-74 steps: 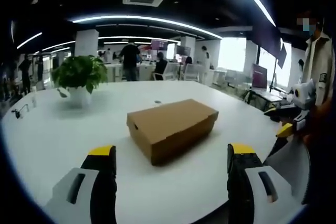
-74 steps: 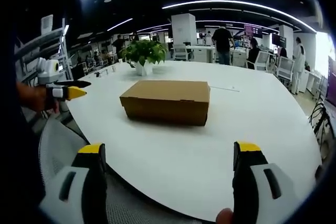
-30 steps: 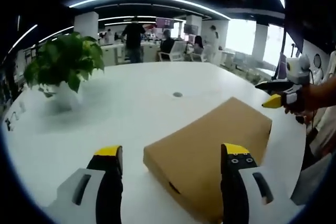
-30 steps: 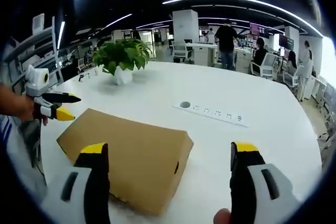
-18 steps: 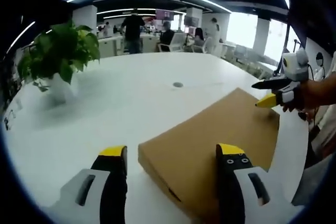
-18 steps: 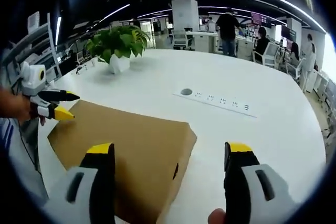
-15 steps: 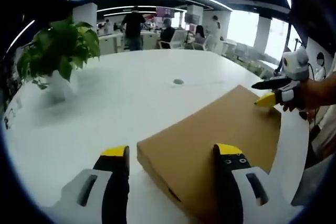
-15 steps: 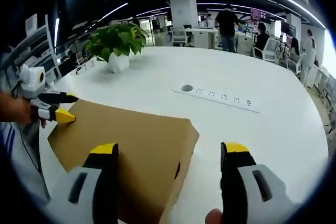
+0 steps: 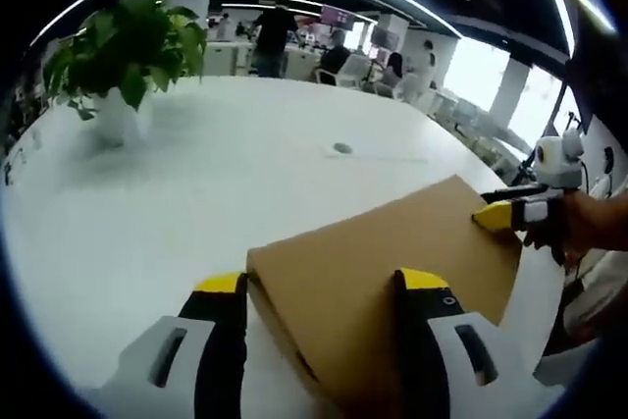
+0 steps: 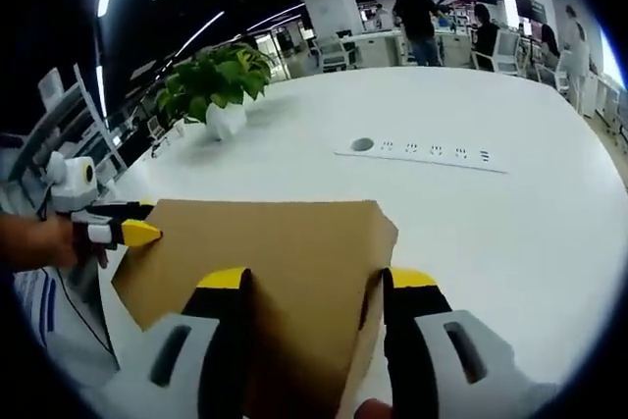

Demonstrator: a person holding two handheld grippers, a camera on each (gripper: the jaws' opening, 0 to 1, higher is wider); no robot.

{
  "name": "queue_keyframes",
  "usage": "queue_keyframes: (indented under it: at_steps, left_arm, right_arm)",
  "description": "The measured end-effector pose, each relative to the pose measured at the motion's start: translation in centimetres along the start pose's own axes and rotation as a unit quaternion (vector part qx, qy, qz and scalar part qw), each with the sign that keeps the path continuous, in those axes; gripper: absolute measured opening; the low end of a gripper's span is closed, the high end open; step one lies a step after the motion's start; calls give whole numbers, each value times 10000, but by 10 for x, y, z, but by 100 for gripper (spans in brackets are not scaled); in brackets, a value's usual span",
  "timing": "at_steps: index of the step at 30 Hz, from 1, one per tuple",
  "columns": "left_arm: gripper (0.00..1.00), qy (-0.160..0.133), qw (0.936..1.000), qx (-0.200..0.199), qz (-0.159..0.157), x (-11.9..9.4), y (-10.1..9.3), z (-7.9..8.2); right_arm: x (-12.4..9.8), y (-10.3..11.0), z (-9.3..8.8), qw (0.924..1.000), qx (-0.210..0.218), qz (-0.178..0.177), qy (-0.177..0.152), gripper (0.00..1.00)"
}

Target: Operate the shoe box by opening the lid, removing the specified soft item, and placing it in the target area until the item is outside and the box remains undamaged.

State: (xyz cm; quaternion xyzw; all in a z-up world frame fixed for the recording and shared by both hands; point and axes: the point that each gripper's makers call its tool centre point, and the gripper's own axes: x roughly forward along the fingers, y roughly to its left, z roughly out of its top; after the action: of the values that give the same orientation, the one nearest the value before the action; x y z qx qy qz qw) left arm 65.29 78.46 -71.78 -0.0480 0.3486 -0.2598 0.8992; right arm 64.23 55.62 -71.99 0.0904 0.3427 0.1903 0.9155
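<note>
A brown cardboard shoe box lies on the white table with its lid down. My left gripper is open, its yellow-tipped jaws straddling the box's near corner. At the box's far end a hand holds my right gripper, tips touching the lid edge. In the right gripper view the box runs from the jaws toward the left. My right gripper is open and brackets the box's near end, the right jaw close against its side. My left gripper touches the far left corner.
A potted green plant stands at the table's far side. A round grommet and a socket strip are set into the tabletop beyond the box. People stand at desks in the background.
Both grippers have moved in and down onto the box from opposite ends. Each pair of jaws stands a little narrower than before. The box has not shifted and its lid stays down.
</note>
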Motion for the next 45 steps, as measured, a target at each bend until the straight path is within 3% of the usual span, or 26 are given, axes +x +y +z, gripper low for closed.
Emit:
queue_keyframes:
  at_steps: [12, 24, 45]
  left_arm:
    - [57, -62, 9999, -119, -91, 1, -3, -2]
    - [55, 9, 9997, -30, -232, -5, -11, -9]
    - [54, 94, 9989, 113, -453, -56, -33, -57]
  right_arm:
    - [-3, 3, -3, 9998, 166, 10, 82, 46]
    - [-28, 11, -26, 9994, 278, -10, 227, 44]
    - [-87, 48, -88, 9983, 516, -63, 257, 42]
